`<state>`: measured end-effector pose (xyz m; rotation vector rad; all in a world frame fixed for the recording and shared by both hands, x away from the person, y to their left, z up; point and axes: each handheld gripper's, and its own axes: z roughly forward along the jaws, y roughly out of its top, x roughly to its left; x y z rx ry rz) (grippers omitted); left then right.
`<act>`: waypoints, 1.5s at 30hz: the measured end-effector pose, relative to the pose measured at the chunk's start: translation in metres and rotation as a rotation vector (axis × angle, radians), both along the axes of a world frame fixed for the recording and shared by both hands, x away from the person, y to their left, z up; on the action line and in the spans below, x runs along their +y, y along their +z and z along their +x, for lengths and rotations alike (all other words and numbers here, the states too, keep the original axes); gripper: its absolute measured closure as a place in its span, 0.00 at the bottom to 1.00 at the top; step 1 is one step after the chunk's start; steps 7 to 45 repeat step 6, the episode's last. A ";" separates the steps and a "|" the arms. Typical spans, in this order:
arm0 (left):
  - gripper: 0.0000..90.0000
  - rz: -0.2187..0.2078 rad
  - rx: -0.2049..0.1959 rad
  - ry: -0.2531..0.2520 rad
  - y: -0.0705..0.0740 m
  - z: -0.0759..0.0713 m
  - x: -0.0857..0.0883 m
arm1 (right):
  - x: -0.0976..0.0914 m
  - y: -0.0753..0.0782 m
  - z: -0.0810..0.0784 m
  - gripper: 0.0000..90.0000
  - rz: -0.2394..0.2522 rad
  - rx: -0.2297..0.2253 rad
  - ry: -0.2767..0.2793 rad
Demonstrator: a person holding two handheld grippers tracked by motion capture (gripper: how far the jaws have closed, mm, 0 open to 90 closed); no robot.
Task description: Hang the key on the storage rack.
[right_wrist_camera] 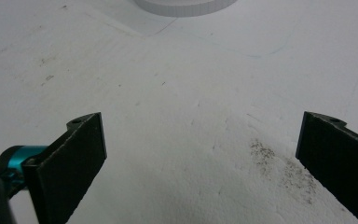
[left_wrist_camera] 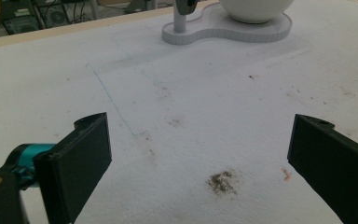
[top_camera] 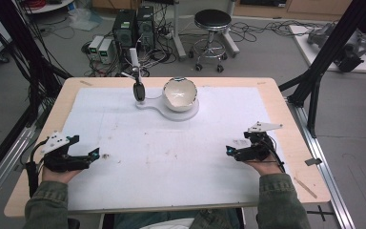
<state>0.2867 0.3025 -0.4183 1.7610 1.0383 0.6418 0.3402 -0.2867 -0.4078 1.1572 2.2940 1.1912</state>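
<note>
White tabletop [top_camera: 124, 124], round white bowl [top_camera: 180, 93]

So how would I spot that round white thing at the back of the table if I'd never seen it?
Start at the white mat covering the wooden table, and look to its far edge, near the middle. There a white bowl sits on a flat white base. It is the only round, hollow thing; the slim post beside it stands upright with a dark head.
</note>
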 end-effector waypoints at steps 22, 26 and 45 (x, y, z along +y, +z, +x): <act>0.07 -0.003 0.003 0.000 0.000 0.000 0.000 | -0.005 -0.004 -0.002 0.01 0.005 -0.007 -0.023; 0.07 -0.003 0.003 0.000 0.000 0.000 0.000 | -0.005 -0.004 -0.002 0.01 0.005 -0.007 -0.023; 0.07 -0.003 0.003 0.000 0.000 0.000 0.000 | -0.005 -0.004 -0.002 0.01 0.005 -0.007 -0.023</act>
